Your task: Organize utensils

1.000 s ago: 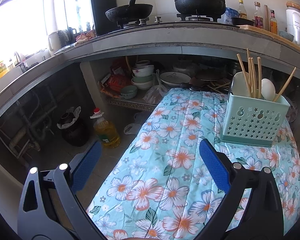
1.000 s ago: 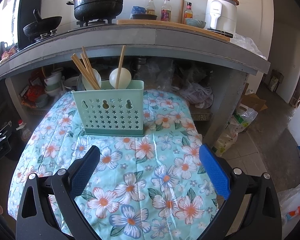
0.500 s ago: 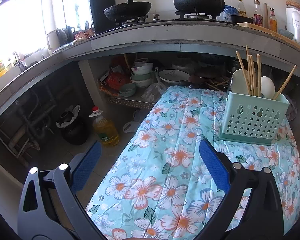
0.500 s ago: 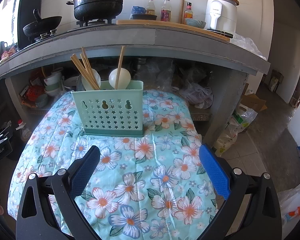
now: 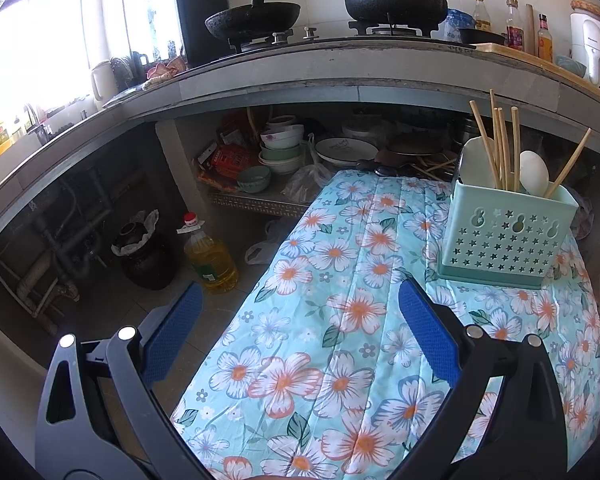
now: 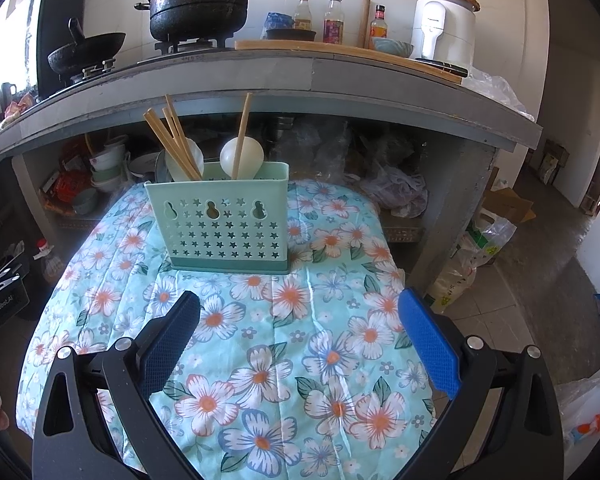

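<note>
A mint-green utensil holder (image 6: 220, 220) with star cut-outs stands upright on the floral tablecloth (image 6: 260, 320); it also shows in the left wrist view (image 5: 508, 236). Several wooden chopsticks (image 6: 172, 140) and two white spoons (image 6: 242, 156) stand in it; the chopsticks (image 5: 500, 144) and a white spoon (image 5: 534, 174) show in the left wrist view too. My right gripper (image 6: 298, 344) is open and empty, in front of the holder. My left gripper (image 5: 300, 340) is open and empty, over the table's left edge, left of the holder.
A concrete counter (image 6: 300, 76) overhangs the table's far end, with a wok (image 5: 252, 20), a pot (image 6: 198, 4), bottles and a white appliance (image 6: 444, 28). An oil bottle (image 5: 210, 256) and a dark jar (image 5: 144, 252) stand on the floor at left. Bags (image 6: 472, 256) lie at right.
Both grippers have drawn back slightly from the holder and stay open. Nothing on the table has moved.
</note>
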A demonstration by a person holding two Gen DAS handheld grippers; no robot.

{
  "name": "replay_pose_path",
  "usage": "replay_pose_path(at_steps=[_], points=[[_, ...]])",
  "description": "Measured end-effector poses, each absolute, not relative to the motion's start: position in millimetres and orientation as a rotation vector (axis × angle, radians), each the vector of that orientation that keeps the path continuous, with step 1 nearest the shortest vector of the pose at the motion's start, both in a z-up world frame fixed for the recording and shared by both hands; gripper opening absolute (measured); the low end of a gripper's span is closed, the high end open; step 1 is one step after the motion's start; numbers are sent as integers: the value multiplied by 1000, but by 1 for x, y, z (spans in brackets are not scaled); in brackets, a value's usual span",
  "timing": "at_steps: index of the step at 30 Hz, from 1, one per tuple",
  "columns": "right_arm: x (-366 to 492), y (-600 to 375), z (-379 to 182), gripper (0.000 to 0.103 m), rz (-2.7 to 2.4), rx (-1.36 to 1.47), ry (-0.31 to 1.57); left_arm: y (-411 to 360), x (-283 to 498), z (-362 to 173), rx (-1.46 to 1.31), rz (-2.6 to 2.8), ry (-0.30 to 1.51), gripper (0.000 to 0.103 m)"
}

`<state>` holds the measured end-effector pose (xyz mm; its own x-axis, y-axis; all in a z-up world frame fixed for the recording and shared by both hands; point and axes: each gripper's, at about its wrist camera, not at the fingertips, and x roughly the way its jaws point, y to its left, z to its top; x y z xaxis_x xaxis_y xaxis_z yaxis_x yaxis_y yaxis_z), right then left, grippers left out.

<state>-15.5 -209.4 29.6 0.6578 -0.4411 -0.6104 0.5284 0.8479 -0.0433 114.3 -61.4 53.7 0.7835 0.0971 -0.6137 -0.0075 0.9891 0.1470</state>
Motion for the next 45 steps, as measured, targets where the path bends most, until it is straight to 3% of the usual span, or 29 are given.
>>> replay_pose_path(at_steps=[45], points=[[-17, -204, 31, 96, -544, 149, 646, -62, 116, 51, 157, 36, 671, 95]])
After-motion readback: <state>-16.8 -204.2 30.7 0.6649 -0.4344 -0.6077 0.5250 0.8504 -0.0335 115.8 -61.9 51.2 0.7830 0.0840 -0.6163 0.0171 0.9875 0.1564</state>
